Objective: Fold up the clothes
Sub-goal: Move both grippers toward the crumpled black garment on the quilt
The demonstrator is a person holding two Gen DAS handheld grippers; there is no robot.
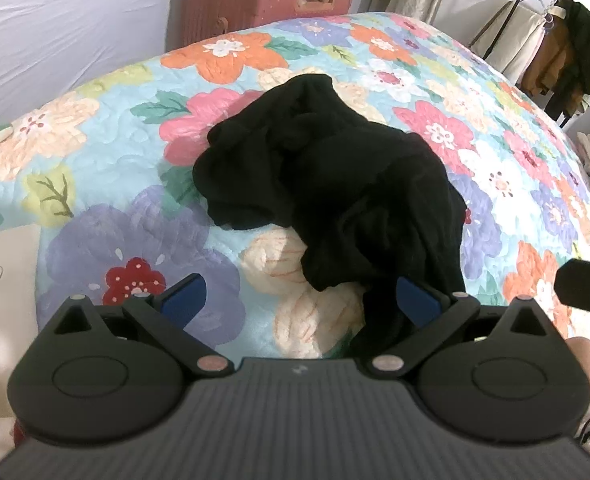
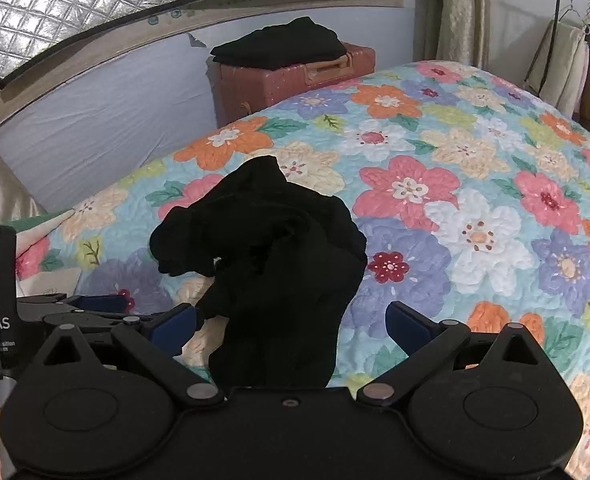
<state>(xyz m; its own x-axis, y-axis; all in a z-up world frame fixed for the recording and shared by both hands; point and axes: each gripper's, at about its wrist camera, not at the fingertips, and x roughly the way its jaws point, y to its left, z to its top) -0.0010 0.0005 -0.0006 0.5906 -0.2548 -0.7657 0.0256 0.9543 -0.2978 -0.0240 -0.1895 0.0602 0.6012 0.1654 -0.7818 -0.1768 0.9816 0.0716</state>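
A crumpled black garment [image 1: 327,184] lies in a heap on the flowered quilt [image 1: 107,184] of a bed. My left gripper [image 1: 301,302] hovers open at its near edge, and a fold of the cloth drapes by the right blue fingertip [image 1: 417,300]. In the right wrist view the same black garment [image 2: 271,256] sits between the spread blue pads of my right gripper [image 2: 291,324], which is open and holds nothing. The left gripper [image 2: 95,304] shows at the lower left there. The right gripper's fingertip [image 1: 587,286] pokes in at the right edge of the left wrist view.
A pink suitcase [image 2: 291,76] with folded black clothes [image 2: 281,44] on top stands past the bed's far side by the wall. A clothes rack [image 1: 555,56] with hanging garments is at the right. A white cloth [image 1: 3,260] lies at the quilt's left edge.
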